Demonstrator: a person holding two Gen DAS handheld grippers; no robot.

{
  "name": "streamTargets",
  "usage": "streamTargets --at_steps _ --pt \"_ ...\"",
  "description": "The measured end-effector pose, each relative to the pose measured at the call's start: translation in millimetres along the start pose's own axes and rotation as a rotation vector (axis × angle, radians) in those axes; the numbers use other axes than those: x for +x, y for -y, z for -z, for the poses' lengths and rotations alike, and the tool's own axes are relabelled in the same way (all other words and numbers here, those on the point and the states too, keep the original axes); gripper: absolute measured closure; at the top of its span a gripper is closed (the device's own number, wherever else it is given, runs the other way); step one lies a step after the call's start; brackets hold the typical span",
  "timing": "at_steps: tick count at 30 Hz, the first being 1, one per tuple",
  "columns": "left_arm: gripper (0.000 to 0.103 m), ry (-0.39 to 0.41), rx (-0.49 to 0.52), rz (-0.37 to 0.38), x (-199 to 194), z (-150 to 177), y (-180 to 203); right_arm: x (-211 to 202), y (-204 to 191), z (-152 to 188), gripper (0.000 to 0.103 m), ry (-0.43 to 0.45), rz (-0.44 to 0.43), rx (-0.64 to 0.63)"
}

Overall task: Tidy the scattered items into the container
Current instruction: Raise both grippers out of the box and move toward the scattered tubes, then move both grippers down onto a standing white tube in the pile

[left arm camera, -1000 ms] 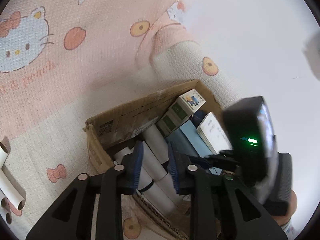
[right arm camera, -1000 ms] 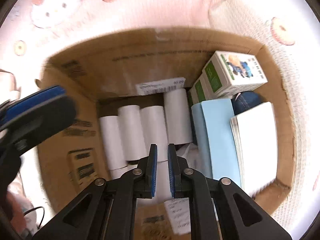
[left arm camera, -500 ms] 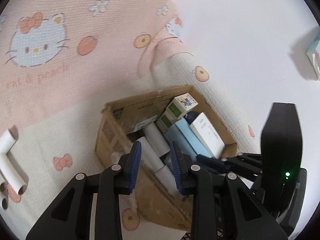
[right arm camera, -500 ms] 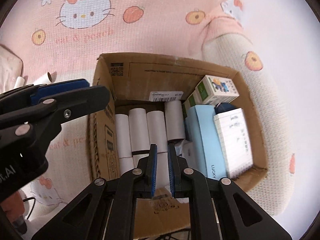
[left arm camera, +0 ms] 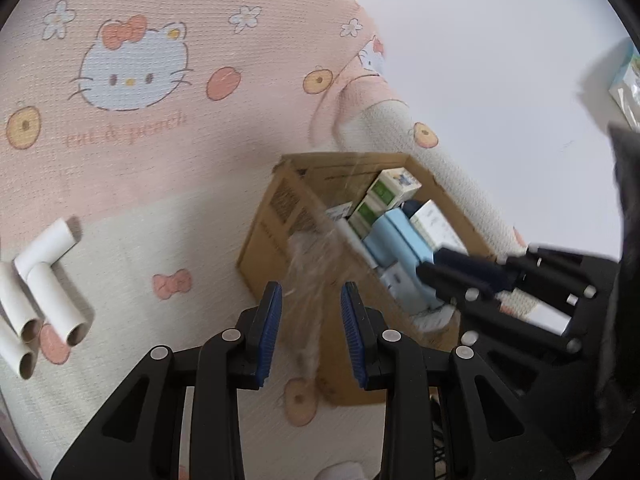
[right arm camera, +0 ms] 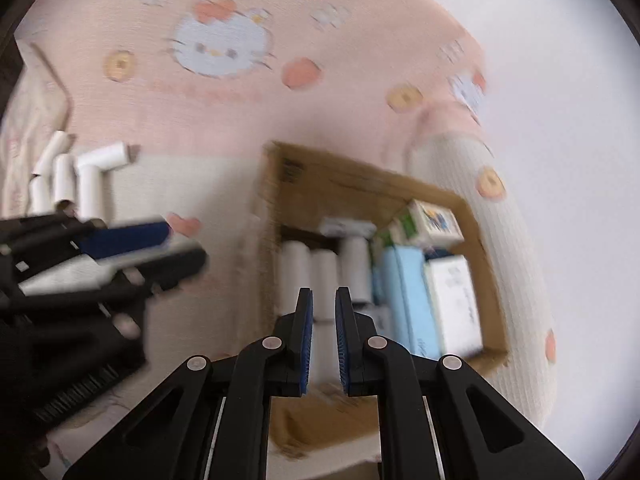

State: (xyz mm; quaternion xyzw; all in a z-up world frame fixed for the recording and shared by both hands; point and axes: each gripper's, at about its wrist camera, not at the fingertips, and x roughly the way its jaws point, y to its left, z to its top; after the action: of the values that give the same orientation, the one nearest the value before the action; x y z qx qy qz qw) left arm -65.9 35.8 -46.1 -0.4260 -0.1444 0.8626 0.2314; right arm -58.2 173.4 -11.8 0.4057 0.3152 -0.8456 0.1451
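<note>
The open cardboard box [left arm camera: 272,232] sits on a blanket and holds white paper rolls [right arm camera: 324,276], green-and-white cartons [left arm camera: 390,190], a light blue pack [right arm camera: 412,292] and a white notepad [right arm camera: 452,300]. Several loose white paper tubes [left arm camera: 56,296] lie on the blanket, left of the box [right arm camera: 344,184]; the same tubes [right arm camera: 90,184] show at upper left in the right wrist view. My left gripper [left arm camera: 312,320] hangs open and empty over the box's near corner. My right gripper [right arm camera: 324,304] is shut on nothing, above the box's near side. Each gripper shows in the other's view: right gripper [left arm camera: 430,264], left gripper [right arm camera: 184,244].
The pink and cream cat-print blanket [left arm camera: 132,72] covers the surface under the box and is folded up behind it. A white surface [left arm camera: 500,80] lies beyond, with a packet [left arm camera: 628,84] at the right edge. Crumpled pale cloth [right arm camera: 28,112] sits at far left.
Both grippers pulled back from the box. The right one rose out of its inside, still shut. The left view swung left, and the loose tubes came further into sight.
</note>
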Motion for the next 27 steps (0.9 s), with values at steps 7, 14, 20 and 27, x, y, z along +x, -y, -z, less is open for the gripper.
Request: streamTargets --at_steps 7,14,20,27 --pt "0.07 0.027 -0.159 -0.044 -11 12 -57 -7 -42 -14 0.095 0.105 -0.073 -0.063" --pt "0.07 0.061 -0.318 -0.134 -24 37 -117 13 -82 -22 0.095 0.103 -0.193 -0.116" --pt "0.07 0.112 -0.351 -0.287 -21 52 -146 35 -117 -21 0.095 0.126 -0.324 -0.193" --pt "0.07 0.094 -0.397 -0.306 -12 61 -173 48 -135 -16 0.095 0.216 -0.438 -0.216"
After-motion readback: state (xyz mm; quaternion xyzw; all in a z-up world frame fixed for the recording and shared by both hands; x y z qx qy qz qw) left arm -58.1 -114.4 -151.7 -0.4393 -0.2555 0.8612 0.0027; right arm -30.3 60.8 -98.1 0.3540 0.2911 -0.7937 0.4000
